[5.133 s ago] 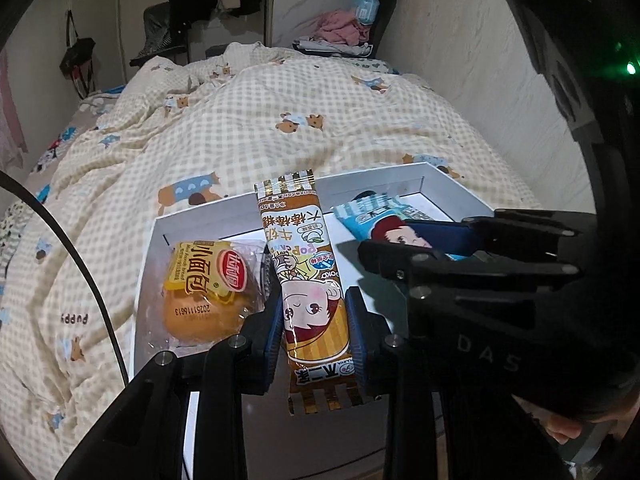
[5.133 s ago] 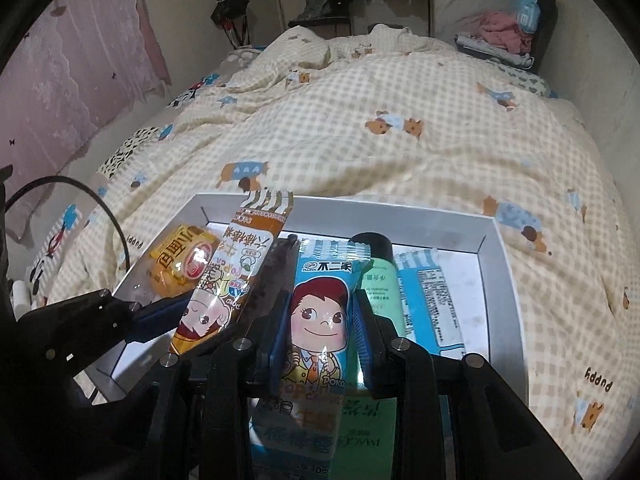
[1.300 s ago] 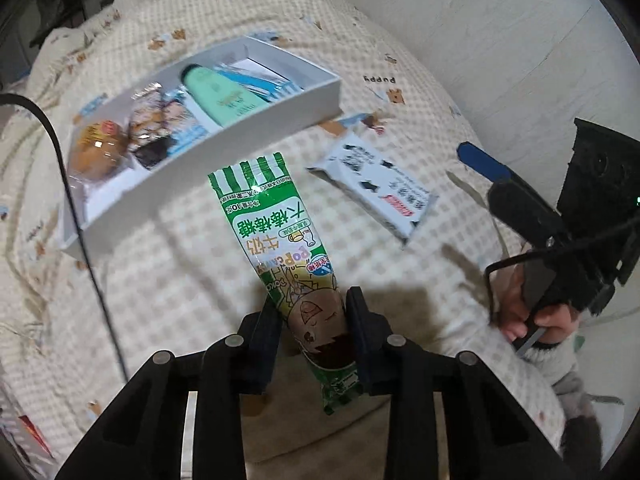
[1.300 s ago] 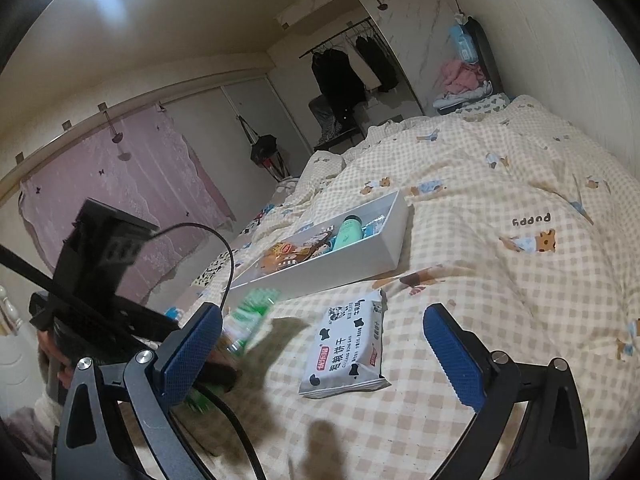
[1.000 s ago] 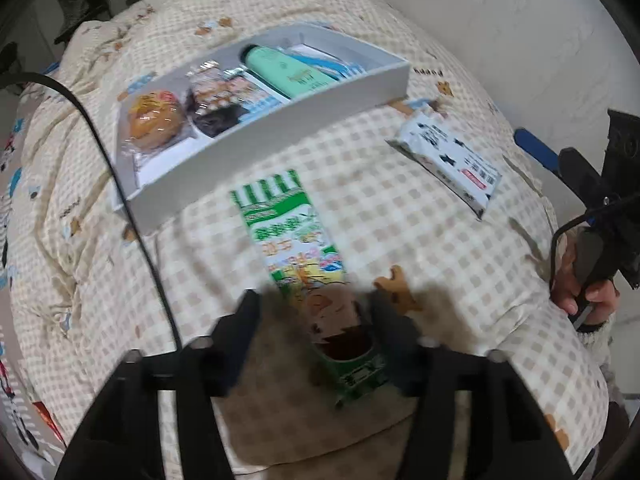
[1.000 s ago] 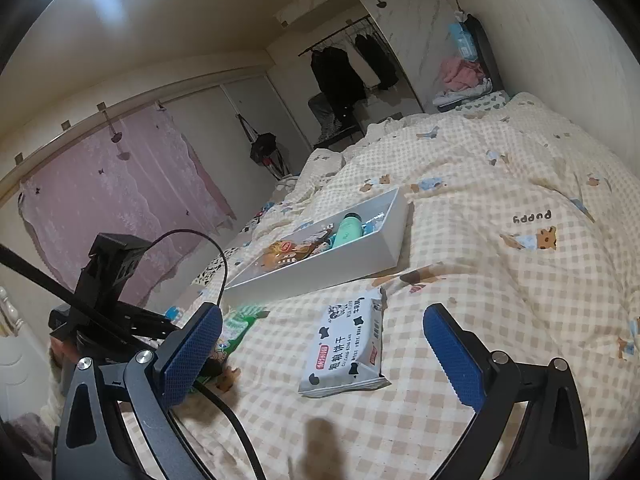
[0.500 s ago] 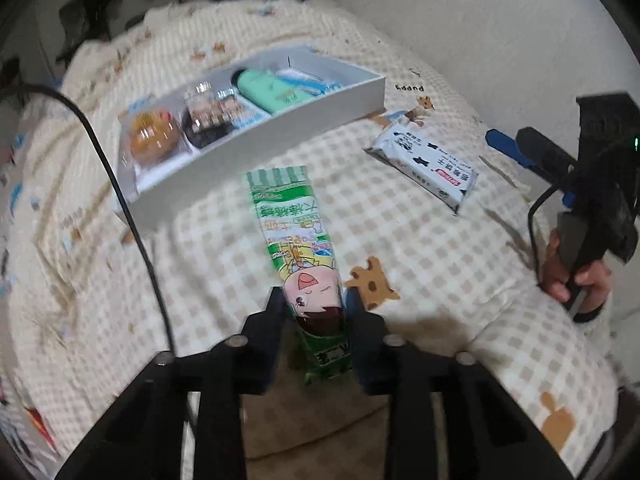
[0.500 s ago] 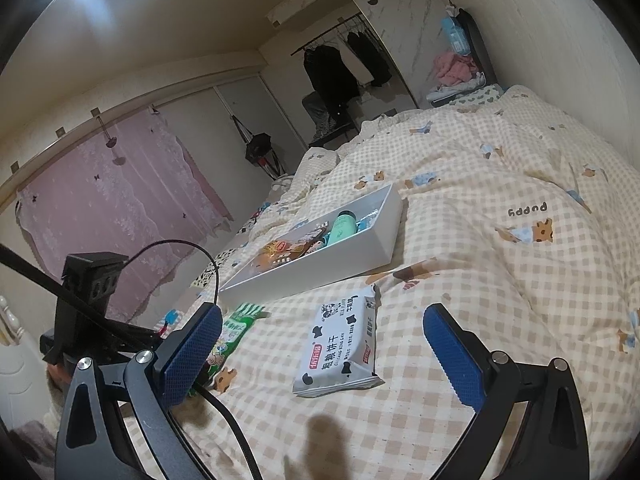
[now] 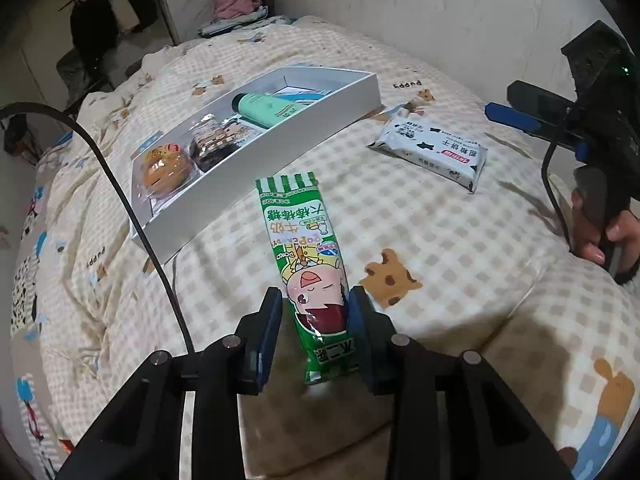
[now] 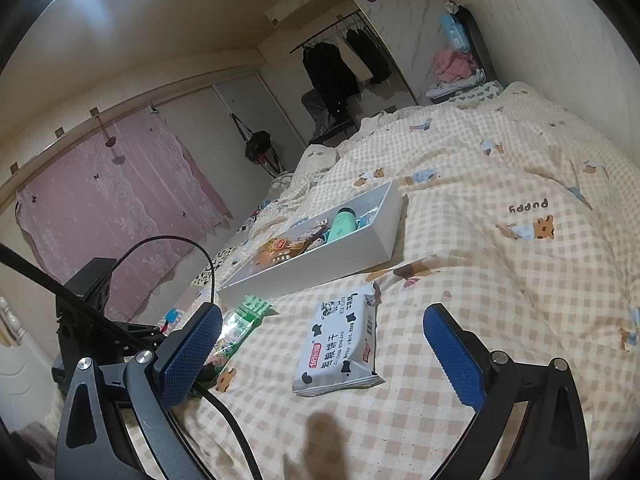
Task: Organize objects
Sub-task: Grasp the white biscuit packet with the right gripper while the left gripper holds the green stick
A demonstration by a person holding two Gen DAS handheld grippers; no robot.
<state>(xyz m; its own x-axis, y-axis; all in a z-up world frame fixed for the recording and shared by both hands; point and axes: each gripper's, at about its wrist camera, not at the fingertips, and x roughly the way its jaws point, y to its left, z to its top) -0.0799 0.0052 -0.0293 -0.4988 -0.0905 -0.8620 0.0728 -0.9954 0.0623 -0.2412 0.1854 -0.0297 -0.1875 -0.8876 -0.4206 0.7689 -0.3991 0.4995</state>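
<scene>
Two packets lie out on the bed (image 9: 460, 240), outside the white box (image 9: 280, 148): a green candy bag (image 9: 298, 248) near the viewer and a white biscuit pack (image 9: 432, 152) to its right, nearer the wall. Inside the box, from left to right, are a bun (image 9: 164, 166), a dark snack (image 9: 212, 142), a mint tube (image 9: 268, 110) and a blue packet (image 9: 304, 94) at the far end. Left tongs (image 9: 316, 320): narrow, jaws bracketing the near end of the candy bag, having just closed and then eased apart a little; the right pad touches the wrapper, a slim gap shows on the left, and the bag rests on the bedding, so no firm grip is evident. Right tongs (image 10: 320, 354): wide and empty, held low over the bed with the biscuit pack just beyond them. Judged progress: the box is partly filled, with free room at its near-left corner; the two loose packets remain to be dealt with, whether they are bound for the box or being laid out from it cannot be told.
</scene>
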